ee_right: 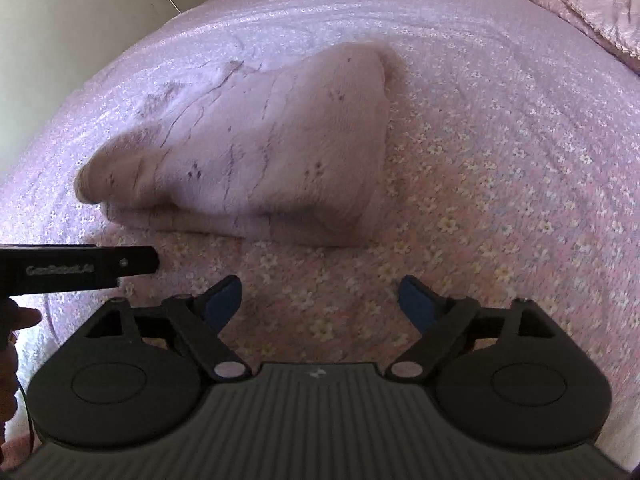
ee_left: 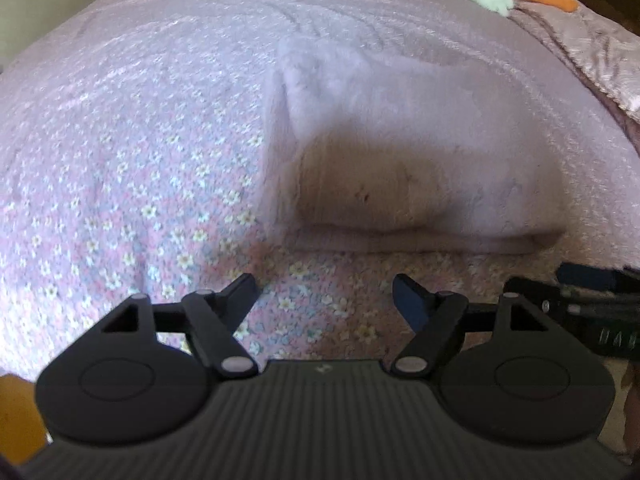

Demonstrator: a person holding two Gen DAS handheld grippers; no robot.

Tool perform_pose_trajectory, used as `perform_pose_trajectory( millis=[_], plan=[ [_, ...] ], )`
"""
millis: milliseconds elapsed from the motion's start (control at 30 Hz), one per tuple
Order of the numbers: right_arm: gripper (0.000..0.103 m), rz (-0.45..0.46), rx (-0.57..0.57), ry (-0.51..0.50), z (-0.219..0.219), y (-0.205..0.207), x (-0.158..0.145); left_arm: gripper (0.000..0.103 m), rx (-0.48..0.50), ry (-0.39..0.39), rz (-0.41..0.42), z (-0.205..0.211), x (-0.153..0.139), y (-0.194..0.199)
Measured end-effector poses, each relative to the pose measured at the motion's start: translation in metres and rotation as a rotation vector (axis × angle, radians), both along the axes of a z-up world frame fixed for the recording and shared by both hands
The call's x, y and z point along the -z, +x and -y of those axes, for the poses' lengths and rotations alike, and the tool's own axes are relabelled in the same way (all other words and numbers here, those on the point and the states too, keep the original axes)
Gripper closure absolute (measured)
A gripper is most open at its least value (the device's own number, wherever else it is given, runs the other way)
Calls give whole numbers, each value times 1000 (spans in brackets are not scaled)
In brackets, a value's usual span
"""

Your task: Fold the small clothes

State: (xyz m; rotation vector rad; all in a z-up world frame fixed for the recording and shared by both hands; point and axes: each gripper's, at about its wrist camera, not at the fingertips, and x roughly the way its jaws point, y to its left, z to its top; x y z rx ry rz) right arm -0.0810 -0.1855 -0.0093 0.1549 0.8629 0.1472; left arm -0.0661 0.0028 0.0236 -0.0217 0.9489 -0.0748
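Sweater (ee_right: 256,152) lies folded on floral bedspread (ee_right: 500,160); both grippers' jaws wide, empty.

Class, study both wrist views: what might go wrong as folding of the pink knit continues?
1. The pink knit sits bunched and uneven, so a pinch may catch several layers.
2. It nearly matches the bedspread, so open jaws might grab the cover too.
3. Left gripper and right gripper are close and could collide.

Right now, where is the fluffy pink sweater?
The folded pink sweater lies on the floral bedspread, just ahead of both open grippers, left of centre in the right wrist view.
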Motion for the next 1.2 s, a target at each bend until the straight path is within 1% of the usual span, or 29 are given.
perform_pose_trajectory(
  millis=[67, 133, 300, 367, 700, 1200],
  plan=[
    [7, 4, 2, -10, -4, -3, 1, 26, -25, -3, 7, -1, 3, -2],
    [6, 9, -5, -35, -10, -4, 3, 25, -28, 15, 13, 3, 4, -3],
    [3, 10, 2, -31, -14, -4, 3, 20, -49, 56, 28, 9, 7, -7],
    [1, 10, 2, -29, -15, -4, 3, 20, -55, 62, 34, 11, 8, -9],
    [1, 7, 0, -27, -14, 0, 2, 18, -71, 75, 29, 16, 6, -9],
    [0, 8, 0, -25, -14, 0, 2, 18, -67, 77, 32, 17, 6, -9]
  ],
)
